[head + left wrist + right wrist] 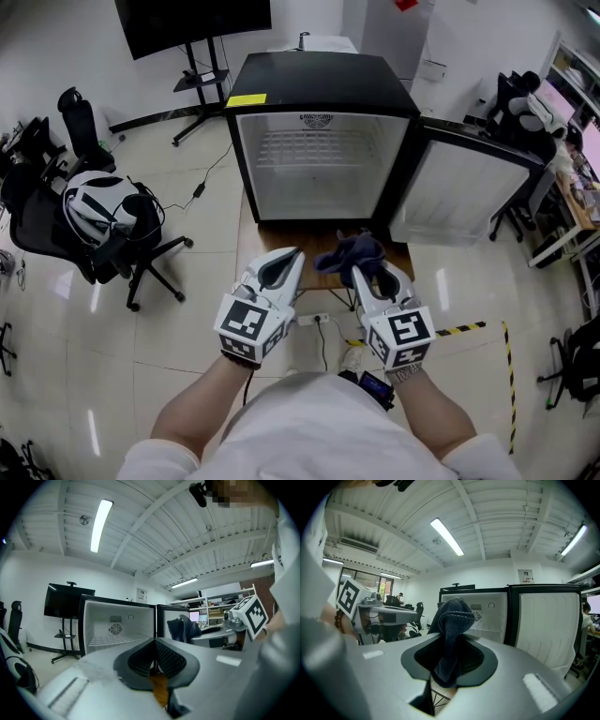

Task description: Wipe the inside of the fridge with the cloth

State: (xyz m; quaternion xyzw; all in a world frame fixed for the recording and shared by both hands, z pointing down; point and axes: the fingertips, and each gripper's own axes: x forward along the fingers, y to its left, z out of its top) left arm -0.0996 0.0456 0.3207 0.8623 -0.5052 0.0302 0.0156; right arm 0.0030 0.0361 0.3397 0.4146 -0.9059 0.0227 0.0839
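At the far left a black office chair point(103, 230) stands on the pale, glossy tiled floor point(75, 375), and a dark screen on a stand point(192, 23) is behind it. The left hand-held gripper point(289, 258) has its jaws pressed together with nothing between them. Ahead, the black fridge point(319, 89) sits on a low wooden bench point(281, 234). The right hand-held gripper point(362, 272) pinches the dark blue cloth point(354, 251), held up in front of the fridge's white interior. The fridge door point(464, 192) hangs open to the right, above striped floor tape point(464, 328).
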